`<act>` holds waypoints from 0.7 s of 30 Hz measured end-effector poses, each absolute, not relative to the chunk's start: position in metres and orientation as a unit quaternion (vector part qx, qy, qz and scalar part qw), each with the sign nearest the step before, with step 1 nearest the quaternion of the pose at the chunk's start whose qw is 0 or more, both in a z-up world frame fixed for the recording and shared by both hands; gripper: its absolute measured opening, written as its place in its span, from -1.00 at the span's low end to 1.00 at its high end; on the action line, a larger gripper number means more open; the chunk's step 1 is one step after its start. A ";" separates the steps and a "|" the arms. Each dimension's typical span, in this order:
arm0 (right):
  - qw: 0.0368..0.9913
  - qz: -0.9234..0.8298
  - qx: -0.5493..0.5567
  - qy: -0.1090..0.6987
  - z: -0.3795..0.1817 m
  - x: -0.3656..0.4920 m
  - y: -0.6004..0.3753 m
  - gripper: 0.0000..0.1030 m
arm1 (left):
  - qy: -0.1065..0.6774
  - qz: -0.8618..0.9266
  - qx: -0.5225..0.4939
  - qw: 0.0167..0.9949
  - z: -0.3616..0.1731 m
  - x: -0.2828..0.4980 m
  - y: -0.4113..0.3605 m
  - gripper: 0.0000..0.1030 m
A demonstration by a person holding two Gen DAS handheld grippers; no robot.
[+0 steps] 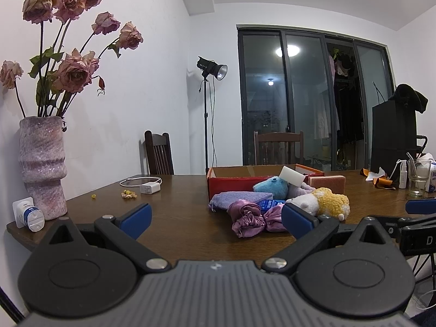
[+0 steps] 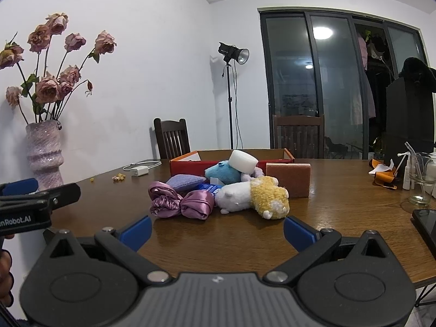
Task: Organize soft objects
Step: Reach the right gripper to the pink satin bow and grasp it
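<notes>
Now, with both grippers' fingers apart, bring your right gripper [image 2: 217, 233] low onto the purple satin scrunchie [image 2: 181, 204], then drop it in the red box [image 2: 188, 165].

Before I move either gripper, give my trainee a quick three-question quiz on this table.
1. True or false: the white sponge block lies flat on the bare table.
2. Which item sits nearest the right gripper? A) purple satin cloth B) red box C) brown sponge
3. Fill in: both grippers' fingers are ___ and hold nothing.

Key
1. False: it rests on top of the pile, against the blue plush.
2. A.
3. Open; the left gripper is as wide apart as the right.
</notes>
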State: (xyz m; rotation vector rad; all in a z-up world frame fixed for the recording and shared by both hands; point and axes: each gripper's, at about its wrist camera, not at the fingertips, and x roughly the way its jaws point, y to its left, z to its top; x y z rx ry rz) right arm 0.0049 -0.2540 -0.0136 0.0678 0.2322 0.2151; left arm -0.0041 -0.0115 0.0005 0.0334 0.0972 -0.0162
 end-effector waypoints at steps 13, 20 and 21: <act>0.985 0.108 0.040 0.130 -0.002 0.075 -0.278 1.00 | 0.084 0.011 -0.008 0.996 0.016 0.075 -0.005 1.00; 0.986 0.087 0.049 0.137 0.003 0.124 -0.291 1.00 | 0.114 -0.021 -0.008 0.993 0.020 0.134 -0.016 1.00; 0.984 0.093 0.056 0.142 0.003 0.132 -0.292 1.00 | 0.115 -0.023 -0.007 0.993 0.022 0.144 -0.016 1.00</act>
